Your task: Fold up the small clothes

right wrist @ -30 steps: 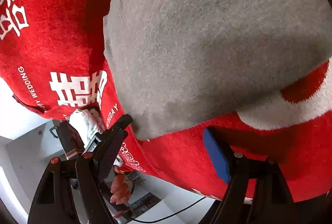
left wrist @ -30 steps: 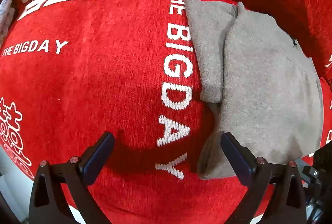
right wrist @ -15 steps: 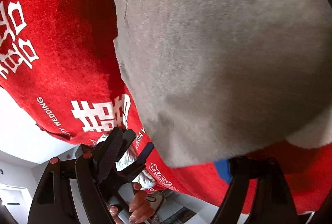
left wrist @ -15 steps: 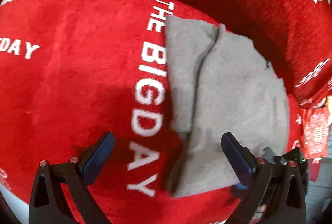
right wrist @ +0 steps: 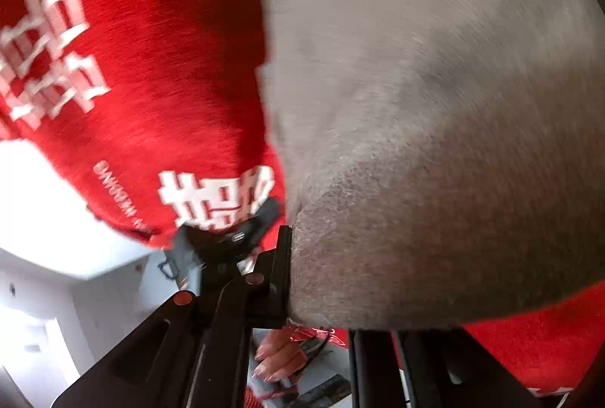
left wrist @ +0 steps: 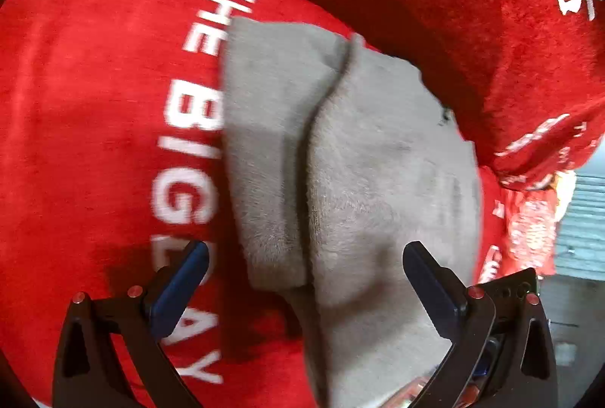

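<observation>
Right gripper has just clamped on the grey garment's near corner, ready to lift and fold. Left gripper hovers spread wide over the garment's nearer end, grasping nothing.

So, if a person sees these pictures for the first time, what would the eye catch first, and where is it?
First, the bright red blanket with its white lettering "THE BIG DAY", which fills the left wrist view. Next, the grey garment lying on it right of the letters, one layer folded over another. In the right wrist view the right tongs are shut on the grey garment's near edge, having just closed; the left tongs stand open over it.
</observation>
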Motion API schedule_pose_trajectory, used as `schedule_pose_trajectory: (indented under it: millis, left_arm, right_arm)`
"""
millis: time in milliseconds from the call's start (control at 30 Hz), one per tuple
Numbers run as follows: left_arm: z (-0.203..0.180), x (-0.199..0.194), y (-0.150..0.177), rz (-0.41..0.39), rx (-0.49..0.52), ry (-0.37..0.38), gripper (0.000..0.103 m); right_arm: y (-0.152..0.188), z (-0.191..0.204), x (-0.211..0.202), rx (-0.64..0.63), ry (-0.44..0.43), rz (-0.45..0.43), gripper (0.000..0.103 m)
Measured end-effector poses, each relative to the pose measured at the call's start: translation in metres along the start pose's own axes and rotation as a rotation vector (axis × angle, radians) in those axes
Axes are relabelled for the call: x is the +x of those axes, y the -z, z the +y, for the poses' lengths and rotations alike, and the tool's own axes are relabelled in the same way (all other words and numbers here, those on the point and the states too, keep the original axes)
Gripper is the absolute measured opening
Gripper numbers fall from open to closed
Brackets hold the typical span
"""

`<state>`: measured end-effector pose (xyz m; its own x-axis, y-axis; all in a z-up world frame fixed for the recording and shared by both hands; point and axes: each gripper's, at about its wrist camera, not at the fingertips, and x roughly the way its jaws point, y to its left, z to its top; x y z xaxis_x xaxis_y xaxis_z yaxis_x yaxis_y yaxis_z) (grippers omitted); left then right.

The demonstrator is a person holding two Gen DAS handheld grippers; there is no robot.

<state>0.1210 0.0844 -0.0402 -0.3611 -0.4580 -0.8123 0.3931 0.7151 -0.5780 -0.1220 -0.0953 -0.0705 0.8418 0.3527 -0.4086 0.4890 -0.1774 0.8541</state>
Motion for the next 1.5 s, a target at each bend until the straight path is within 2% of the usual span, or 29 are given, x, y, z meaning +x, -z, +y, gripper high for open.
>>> schedule_pose_trajectory:
  millis: [100, 200, 333, 433, 467, 533, 567, 600, 633, 667, 733, 767, 800, 900, 933, 967, 1000, 1067, 1100, 1167, 1267, 1367, 1500]
  left_arm:
    - [-0.015, 0.009, -0.01, 0.023, 0.001, 0.093, 0.103]
    - [-0.036, 0.016, -0.021, 0.019, 0.019, 0.129, 0.103]
    - [-0.06, 0.03, -0.028, 0.016, 0.074, 0.02, 0.103]
    - [-0.062, 0.041, -0.028, 0.039, 0.097, -0.065, 0.09]
    - [-0.063, 0.043, -0.028, 0.038, 0.105, -0.084, 0.087]
    - [-0.065, 0.043, -0.027, 0.033, 0.12, -0.095, 0.087]
    - [-0.066, 0.044, -0.027, 0.034, 0.124, -0.103, 0.087]
    - [-0.069, 0.045, -0.026, 0.035, 0.132, -0.119, 0.087]
    - [-0.071, 0.045, -0.025, 0.034, 0.139, -0.133, 0.087]
    - [-0.074, 0.047, -0.025, 0.033, 0.146, -0.148, 0.087]
    - [-0.075, 0.048, -0.023, 0.028, 0.158, -0.171, 0.087]
    - [-0.077, 0.049, -0.022, 0.025, 0.161, -0.184, 0.086]
    - [-0.083, 0.053, -0.021, 0.02, 0.164, -0.201, 0.08]
    - [-0.084, 0.057, -0.02, 0.017, 0.185, -0.292, 0.061]
    - [-0.086, 0.056, -0.019, 0.012, 0.193, -0.308, 0.057]
    - [-0.088, 0.054, -0.019, 0.003, 0.199, -0.318, 0.045]
    - [-0.088, 0.052, -0.018, -0.004, 0.2, -0.317, 0.033]
    - [-0.088, 0.045, -0.019, -0.02, 0.197, -0.3, 0.021]
    - [-0.089, 0.041, -0.018, -0.03, 0.19, -0.288, 0.019]
    - [-0.092, 0.034, -0.017, -0.041, 0.178, -0.257, 0.017]
    - [-0.106, 0.018, -0.014, -0.068, 0.161, -0.159, 0.017]
    - [-0.143, 0.008, -0.011, -0.093, 0.172, -0.063, 0.015]
    - [-0.206, 0.015, -0.007, -0.093, 0.255, -0.002, 0.015]
  right_arm:
    - [-0.002, 0.018, -0.007, -0.077, 0.006, 0.017, 0.01]
    - [0.0, 0.021, -0.006, -0.11, 0.04, 0.044, 0.01]
    - [0.008, 0.006, 0.003, -0.121, 0.187, 0.128, 0.012]
    - [0.016, -0.004, -0.001, -0.156, 0.355, 0.215, 0.013]
    - [0.018, -0.004, -0.005, -0.18, 0.383, 0.228, 0.013]
    - [0.015, 0.001, -0.021, -0.233, 0.43, 0.221, 0.015]
    - [0.01, 0.006, -0.031, -0.26, 0.448, 0.2, 0.028]
    - [0.004, 0.011, -0.04, -0.28, 0.46, 0.17, 0.045]
    - [-0.003, 0.016, -0.048, -0.295, 0.467, 0.138, 0.05]
    - [-0.013, 0.024, -0.057, -0.316, 0.471, 0.089, 0.051]
    - [-0.032, 0.039, -0.067, -0.359, 0.478, 0.014, 0.044]
    - [-0.041, 0.047, -0.069, -0.384, 0.493, -0.019, 0.023]
    - [-0.051, 0.054, -0.067, -0.411, 0.521, -0.04, 0.008]
    - [-0.072, 0.068, -0.048, -0.511, 0.624, -0.07, 0.008]
    - [-0.078, 0.066, -0.039, -0.53, 0.659, -0.053, 0.008]
    - [-0.085, 0.056, -0.025, -0.519, 0.702, 0.002, 0.007]
    - [-0.09, 0.044, -0.017, -0.482, 0.693, 0.045, 0.007]
    - [-0.092, 0.042, -0.017, -0.468, 0.635, 0.026, 0.007]
    - [-0.092, 0.043, -0.018, -0.473, 0.628, 0.035, 0.007]
    - [-0.094, 0.04, -0.024, -0.456, 0.591, 0.05, 0.007]
    - [-0.1, 0.032, -0.033, -0.408, 0.508, 0.092, 0.008]
    - [-0.097, 0.023, -0.048, -0.385, 0.444, 0.116, 0.011]
    - [-0.107, 0.026, -0.068, -0.318, 0.331, 0.107, 0.011]
